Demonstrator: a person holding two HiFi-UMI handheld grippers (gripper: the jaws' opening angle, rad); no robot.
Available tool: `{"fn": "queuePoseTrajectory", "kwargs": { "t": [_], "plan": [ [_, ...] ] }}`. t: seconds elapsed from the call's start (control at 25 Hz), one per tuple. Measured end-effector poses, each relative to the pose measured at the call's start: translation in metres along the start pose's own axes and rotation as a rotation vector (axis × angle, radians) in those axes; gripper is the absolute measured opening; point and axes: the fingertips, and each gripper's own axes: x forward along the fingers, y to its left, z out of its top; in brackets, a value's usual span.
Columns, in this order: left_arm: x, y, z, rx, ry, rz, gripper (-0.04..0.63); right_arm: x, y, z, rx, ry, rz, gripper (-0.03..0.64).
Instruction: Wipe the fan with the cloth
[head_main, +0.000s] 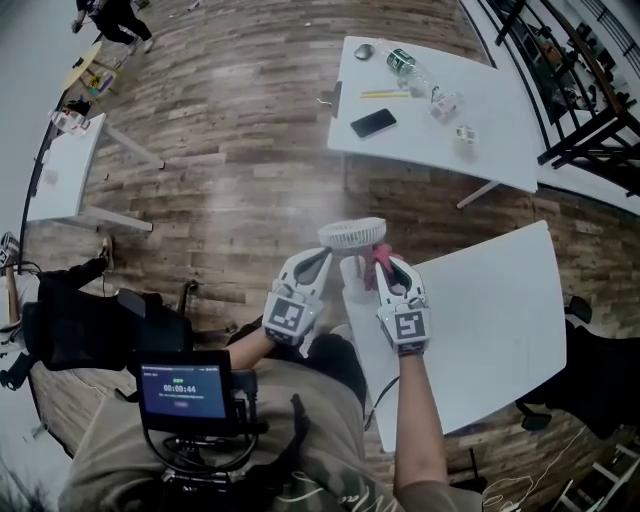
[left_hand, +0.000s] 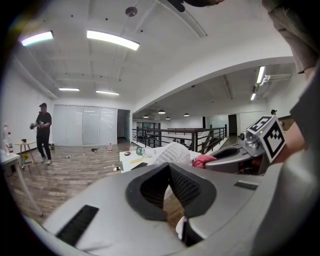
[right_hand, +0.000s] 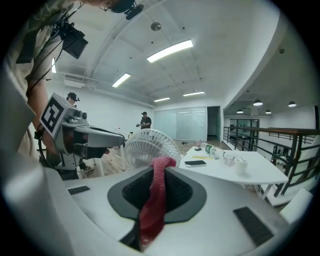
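White table; R fingers on cloth

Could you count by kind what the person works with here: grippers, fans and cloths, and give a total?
grippers: 2 (left gripper, right gripper)
fan: 1
cloth: 1
total: 4

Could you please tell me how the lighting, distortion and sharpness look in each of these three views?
Head view: heavy fisheye, the floor planks curve, and the fan looks slightly hazy. Left gripper view: black rounded corners, and the ceiling light is blown out white. Right gripper view: the same dark corners, the railing bows, yet the cloth shows its texture clearly.
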Motion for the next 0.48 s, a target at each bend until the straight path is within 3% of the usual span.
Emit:
{"fn": "queuePoseTrajectory", "kwargs": {
  "t": [0.2, 0.48],
  "plan": [
    [-0.001, 0.004, -0.007, 0.014, 0.002, -0.007, 0.021, 0.013, 0.002, -0.039, 0.013, 0.085, 0.038, 0.063],
    [-0.001, 0.005, -0.007, 0.036, -0.041, -0.013, 0.023, 0.058, 0.027, -0.068, -0.010, 0.076, 0.146, 0.063]
  ]
}}
